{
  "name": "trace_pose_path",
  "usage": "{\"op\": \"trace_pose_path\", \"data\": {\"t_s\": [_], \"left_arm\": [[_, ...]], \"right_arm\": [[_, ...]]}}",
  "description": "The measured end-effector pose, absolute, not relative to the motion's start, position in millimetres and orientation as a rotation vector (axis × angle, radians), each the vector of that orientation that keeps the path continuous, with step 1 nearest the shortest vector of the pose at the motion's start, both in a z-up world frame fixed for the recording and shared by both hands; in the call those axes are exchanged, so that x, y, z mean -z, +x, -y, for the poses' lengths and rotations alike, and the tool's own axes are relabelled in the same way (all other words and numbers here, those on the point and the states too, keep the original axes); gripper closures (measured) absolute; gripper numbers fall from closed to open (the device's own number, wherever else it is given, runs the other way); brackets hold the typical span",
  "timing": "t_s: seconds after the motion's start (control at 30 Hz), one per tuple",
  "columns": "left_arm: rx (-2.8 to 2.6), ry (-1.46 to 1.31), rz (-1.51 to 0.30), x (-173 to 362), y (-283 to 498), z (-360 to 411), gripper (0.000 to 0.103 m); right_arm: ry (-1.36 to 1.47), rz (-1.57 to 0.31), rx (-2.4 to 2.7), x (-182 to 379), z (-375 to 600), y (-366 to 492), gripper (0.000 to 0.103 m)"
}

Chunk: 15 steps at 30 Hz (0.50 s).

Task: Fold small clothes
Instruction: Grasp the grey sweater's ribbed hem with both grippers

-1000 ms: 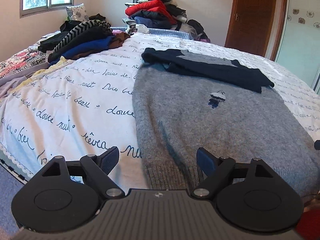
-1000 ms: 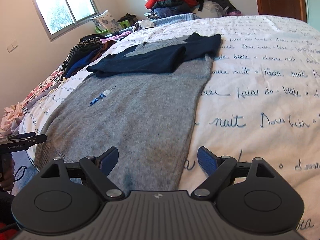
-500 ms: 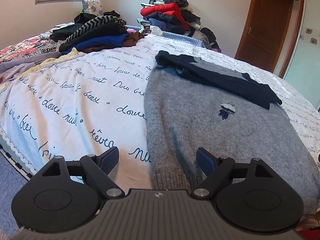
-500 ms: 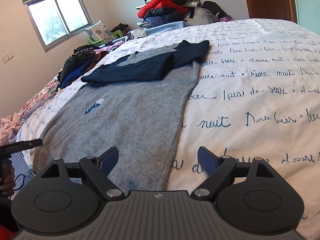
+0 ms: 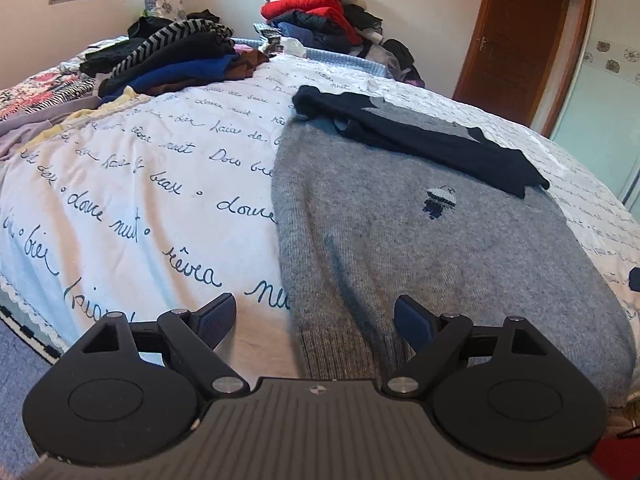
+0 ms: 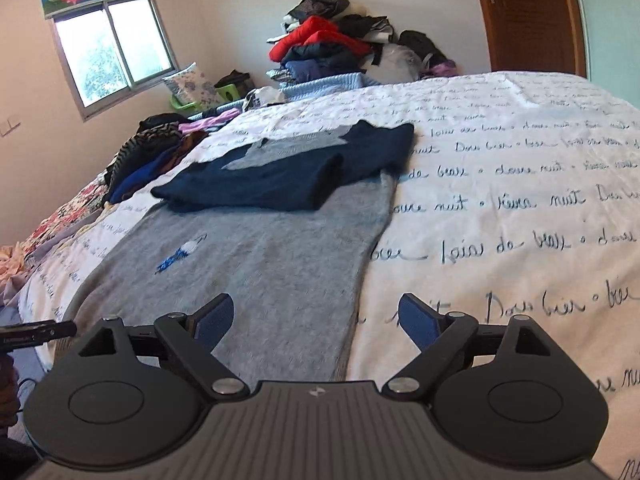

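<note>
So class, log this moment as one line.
left tongs: open, empty | right tongs: opening, empty | grey sweater: flat on bed, navy sleeves folded across

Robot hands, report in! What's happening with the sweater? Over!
Left gripper open, empty. Right gripper opening, empty. Grey sweater flat on bed, dark sleeves folded in. Nothing in the way.

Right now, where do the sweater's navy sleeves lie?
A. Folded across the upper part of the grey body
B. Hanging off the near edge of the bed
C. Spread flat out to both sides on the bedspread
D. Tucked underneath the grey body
A: the navy sleeves lie crossed over the far, upper part of the grey sweater, on top of it, while the near hem stays flat on the bedspread.
</note>
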<state>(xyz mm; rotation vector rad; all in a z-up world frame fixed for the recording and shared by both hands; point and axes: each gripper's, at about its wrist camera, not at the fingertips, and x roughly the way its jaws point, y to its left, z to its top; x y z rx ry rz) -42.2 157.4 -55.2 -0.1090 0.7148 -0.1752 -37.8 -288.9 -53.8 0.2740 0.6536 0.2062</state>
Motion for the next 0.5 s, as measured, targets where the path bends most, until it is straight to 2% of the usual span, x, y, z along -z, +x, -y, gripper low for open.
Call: {"op": "trace_pose_path", "data": {"t_s": [0.37, 0.5], "left_arm": [[0.394, 0.015, -0.687, 60.8, -59.3, -164.5, 0.022], [0.416, 0.037, -0.703, 67.5, -57.2, -161.3, 0.027]], "right_arm": [[0.393, -0.755, -0.483, 79.0, 302.9, -82.8, 0.013], [0.402, -0.786, -0.536, 85.9, 296.7, -84.6, 0.019]]}}
